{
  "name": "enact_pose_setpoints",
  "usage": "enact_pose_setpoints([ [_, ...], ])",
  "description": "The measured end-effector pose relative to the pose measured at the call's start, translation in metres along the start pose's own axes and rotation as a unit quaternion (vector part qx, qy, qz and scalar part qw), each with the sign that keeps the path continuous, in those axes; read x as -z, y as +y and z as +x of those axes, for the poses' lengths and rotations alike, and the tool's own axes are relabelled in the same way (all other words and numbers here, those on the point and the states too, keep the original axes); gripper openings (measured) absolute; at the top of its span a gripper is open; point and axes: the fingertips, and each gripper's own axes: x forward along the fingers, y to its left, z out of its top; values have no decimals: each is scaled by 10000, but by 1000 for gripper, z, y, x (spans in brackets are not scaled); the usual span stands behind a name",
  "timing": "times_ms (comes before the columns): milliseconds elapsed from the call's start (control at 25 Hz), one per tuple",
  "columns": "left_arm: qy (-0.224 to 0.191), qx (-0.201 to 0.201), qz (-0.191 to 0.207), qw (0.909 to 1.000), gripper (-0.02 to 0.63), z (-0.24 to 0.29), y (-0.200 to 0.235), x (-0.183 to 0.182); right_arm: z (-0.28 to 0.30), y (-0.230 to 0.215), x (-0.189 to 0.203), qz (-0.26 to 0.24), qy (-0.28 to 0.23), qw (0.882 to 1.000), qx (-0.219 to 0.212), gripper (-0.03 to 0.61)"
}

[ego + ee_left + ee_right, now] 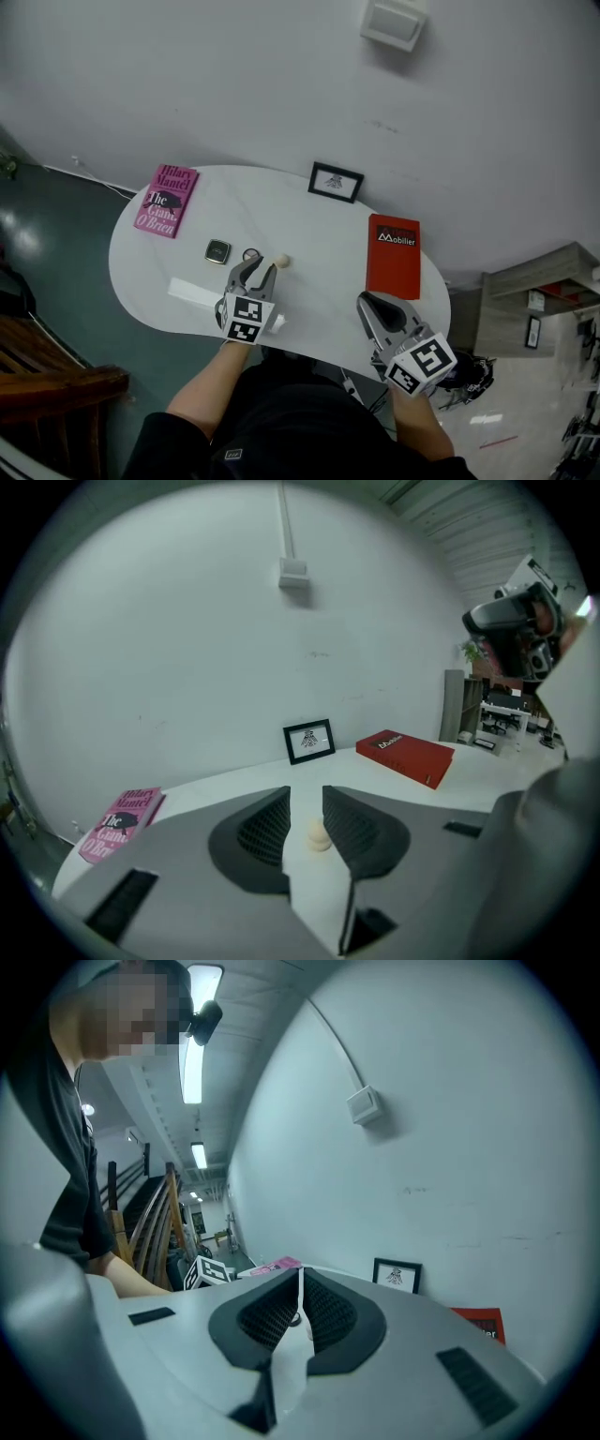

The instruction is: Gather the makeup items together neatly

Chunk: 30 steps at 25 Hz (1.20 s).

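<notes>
Left gripper (255,274), jaws slightly apart and empty, points at the beige sponge (280,262) on the table (323,281), likely needing to ease forward and close on it; right gripper (369,304) hangs shut, holding nothing.

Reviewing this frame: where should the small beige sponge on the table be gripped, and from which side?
Probably across its rounded middle, coming in low from the person's side. The beige sponge stands free on the white table, ahead of the left gripper and in line with the gap between its open jaws.
</notes>
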Motion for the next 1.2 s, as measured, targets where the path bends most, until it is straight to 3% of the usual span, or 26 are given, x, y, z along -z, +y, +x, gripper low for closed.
enact_pose_setpoints([
  [160, 3, -71, 137, 9999, 88, -31, 0, -19, 5, -1, -7, 109, -306, 9991, -262, 40],
  [400, -52, -58, -289, 9996, 40, -70, 9, -39, 22, 12, -19, 86, -417, 9979, -495, 39],
  [600, -418, 123, -633, 9970, 34, -101, 37, -57, 42, 19, -41, -61, -547, 9980, -299, 38],
  [840, -874, 497, -491, 9937, 34, -141, 99, -71, 81, 54, -90, 223, -1138, 9929, -278, 35],
  [1000, -953, 697, -331, 9925, 34, -162, 145, -71, 114, 92, -119, 73, -1380, 9901, -239, 35],
  [1200, -1230, 831, -109, 9889, 32, -178, 189, -87, 147, 138, -146, -458, -1463, 9882, -28, 35],
])
